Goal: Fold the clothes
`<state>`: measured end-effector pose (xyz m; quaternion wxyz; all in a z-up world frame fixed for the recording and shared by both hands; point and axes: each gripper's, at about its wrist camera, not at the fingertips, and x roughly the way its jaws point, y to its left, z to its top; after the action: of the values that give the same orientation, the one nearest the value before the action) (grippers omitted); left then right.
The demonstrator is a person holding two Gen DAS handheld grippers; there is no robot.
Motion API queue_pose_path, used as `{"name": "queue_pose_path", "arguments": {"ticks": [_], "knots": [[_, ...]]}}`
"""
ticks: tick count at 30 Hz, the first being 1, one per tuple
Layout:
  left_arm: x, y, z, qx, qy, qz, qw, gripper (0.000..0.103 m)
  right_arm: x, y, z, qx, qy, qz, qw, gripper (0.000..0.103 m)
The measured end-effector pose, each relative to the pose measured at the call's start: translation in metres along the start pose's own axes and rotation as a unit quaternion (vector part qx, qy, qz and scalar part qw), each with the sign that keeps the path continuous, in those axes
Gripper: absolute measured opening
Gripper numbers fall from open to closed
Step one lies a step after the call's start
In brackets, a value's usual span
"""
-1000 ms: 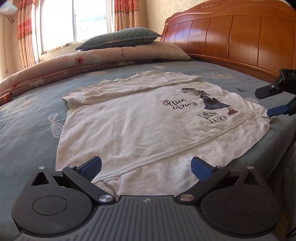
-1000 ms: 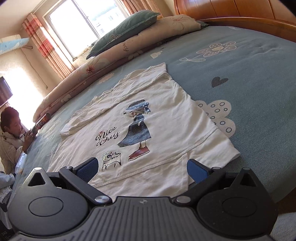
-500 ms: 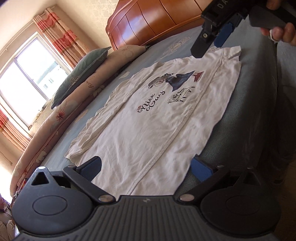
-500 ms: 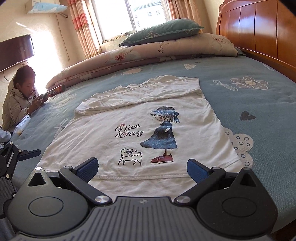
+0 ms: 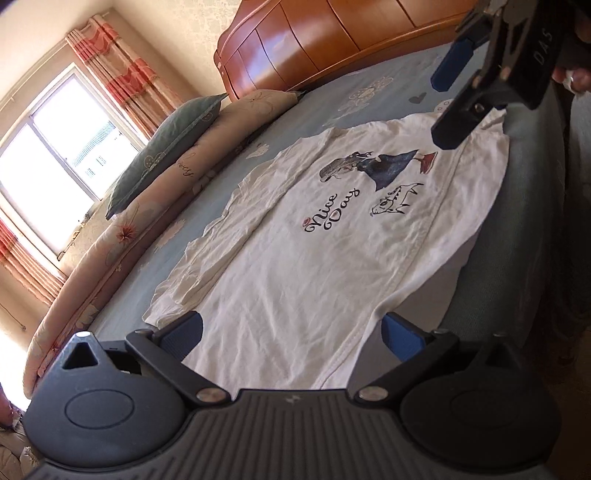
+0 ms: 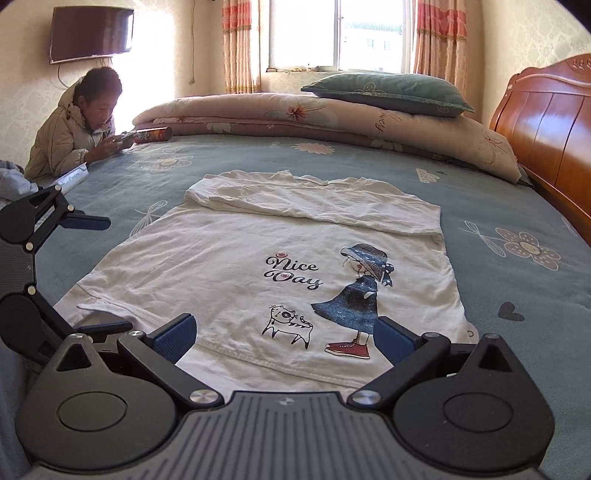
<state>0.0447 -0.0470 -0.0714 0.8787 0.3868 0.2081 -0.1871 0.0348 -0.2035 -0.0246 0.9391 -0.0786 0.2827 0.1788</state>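
A white T-shirt (image 6: 258, 258) lies spread flat on the blue flower-patterned bed (image 6: 517, 206), filling the centre of both views. Its far long edge is folded over onto the body, forming a doubled strip along the upper part of the garment in the right wrist view. The near long edge is also turned in, showing a hem line across the lower centre of that frame. The print, reading "Nice Day" with a girl in a blue dress and a small cat, faces up.

The right tool (image 6: 286, 338) sits at the bottom centre of its own view, its blue pads spread wide apart with the near hem of the shirt between them; nothing is pinched. In the left wrist view it appears at the upper right (image 5: 448, 107), above the shirt's corner, jaws apart.

The left tool (image 5: 291, 332) occupies the bottom centre of its own view, jaws likewise spread, the shirt's end edge lying between the pads without being gripped. In the right wrist view it shows at the left edge (image 6: 94, 273), jaws apart, the lower finger next to the shirt's left end.

A rolled floral quilt (image 6: 332, 114) with a green pillow (image 6: 388, 92) on top runs along the far side of the bed. A wooden headboard (image 6: 546, 125) stands at the right. A child (image 6: 81, 122) leans on the bed at the upper left, below a wall-mounted television (image 6: 92, 33).
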Motion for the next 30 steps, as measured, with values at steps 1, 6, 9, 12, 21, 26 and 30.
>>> {"name": "queue_pose_path", "arguments": {"ticks": [1, 6, 9, 12, 21, 26, 30], "knots": [[-0.001, -0.002, -0.001, 0.008, -0.002, -0.005, 1.0, 0.102, 0.001, 0.006, -0.001, -0.022, 0.0, -0.004, 1.0, 0.103], [-0.001, -0.019, -0.012, 0.053, 0.005, -0.025, 0.9982, 0.102, 0.007, 0.032, -0.006, -0.091, 0.009, -0.006, 0.996, 0.103], [-0.002, -0.023, -0.014, 0.064, 0.002, -0.029, 0.9975, 0.102, 0.011, 0.037, -0.007, -0.099, 0.012, -0.004, 0.995, 0.103], [-0.003, -0.022, -0.014, 0.055, -0.003, -0.033, 0.9979, 0.102, 0.01, 0.039, -0.008, -0.106, 0.007, -0.008, 0.994, 0.103], [0.002, -0.003, -0.013, -0.005, -0.006, -0.02, 0.9998, 0.102, 0.009, 0.047, -0.017, -0.149, 0.01, 0.002, 0.989, 0.099], [0.008, 0.011, -0.011, -0.04, -0.006, -0.008, 0.9991, 0.102, 0.009, 0.055, -0.019, -0.155, 0.024, 0.06, 0.986, 0.064], [0.013, 0.019, -0.009, -0.064, -0.005, -0.002, 0.998, 0.102, 0.01, 0.068, -0.019, -0.158, 0.036, 0.146, 0.976, 0.052]]}}
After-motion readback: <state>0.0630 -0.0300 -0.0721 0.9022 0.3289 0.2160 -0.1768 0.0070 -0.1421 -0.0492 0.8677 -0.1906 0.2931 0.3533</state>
